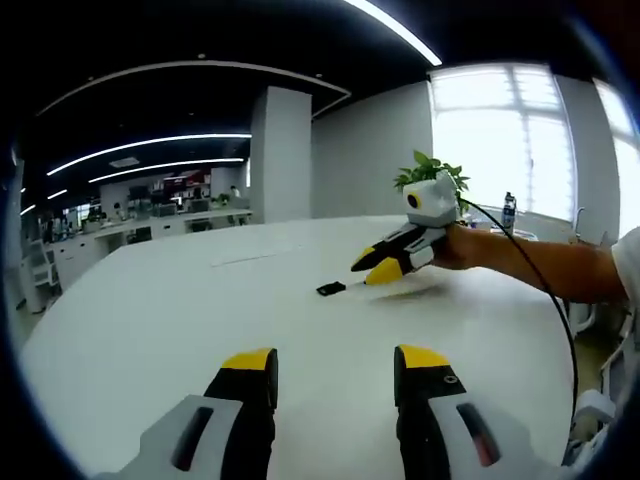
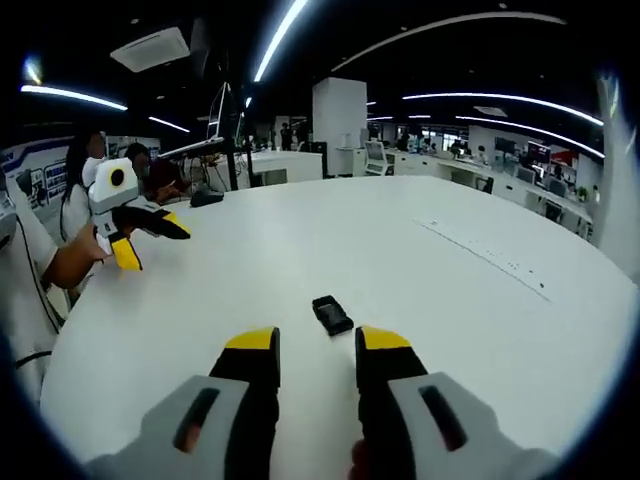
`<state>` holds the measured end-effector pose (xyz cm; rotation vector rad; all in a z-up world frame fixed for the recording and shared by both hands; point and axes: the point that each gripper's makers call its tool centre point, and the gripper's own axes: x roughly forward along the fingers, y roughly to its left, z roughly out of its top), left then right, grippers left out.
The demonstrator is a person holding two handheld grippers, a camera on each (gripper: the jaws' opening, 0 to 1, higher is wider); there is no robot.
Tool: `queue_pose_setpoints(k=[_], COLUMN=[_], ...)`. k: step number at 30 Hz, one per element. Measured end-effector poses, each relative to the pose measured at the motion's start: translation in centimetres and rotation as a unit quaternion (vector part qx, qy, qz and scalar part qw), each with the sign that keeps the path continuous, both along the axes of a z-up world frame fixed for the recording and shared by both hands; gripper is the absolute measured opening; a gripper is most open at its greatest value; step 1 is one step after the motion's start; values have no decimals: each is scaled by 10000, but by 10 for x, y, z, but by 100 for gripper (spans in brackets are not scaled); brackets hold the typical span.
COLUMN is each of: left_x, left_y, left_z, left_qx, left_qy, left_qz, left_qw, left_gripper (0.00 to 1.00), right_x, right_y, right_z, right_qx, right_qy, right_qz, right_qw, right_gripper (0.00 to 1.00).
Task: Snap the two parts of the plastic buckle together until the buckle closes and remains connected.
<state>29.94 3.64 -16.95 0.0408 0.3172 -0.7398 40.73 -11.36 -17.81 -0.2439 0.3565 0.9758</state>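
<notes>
A broad round white table point(image 2: 450, 300) carries everything. The right gripper point(image 2: 316, 352), jaws spread and empty, hovers just short of the small black plastic buckle piece point(image 2: 331, 314) lying on the table. The left gripper point(image 1: 334, 360), also spread, hangs well apart from the buckle. Best to centre the jaws around the piece before closing.
</notes>
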Motion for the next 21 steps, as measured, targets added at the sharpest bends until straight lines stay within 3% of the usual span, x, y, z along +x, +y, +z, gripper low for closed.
queue_pose_setpoints(k=[13, 21], left_x=[6, 9], left_y=[-4, -1], left_z=[4, 5], left_qx=[66, -4], left_qy=[-177, -185], left_qz=[165, 380], left_qw=[9997, 9991], left_gripper=[46, 45], right_x=[-29, -51], right_y=[-23, -39], right_z=[14, 23], right_qx=[247, 314], right_qy=[-176, -251], right_qz=[-1144, -1899], right_qw=[9930, 9810], right_gripper=[29, 28])
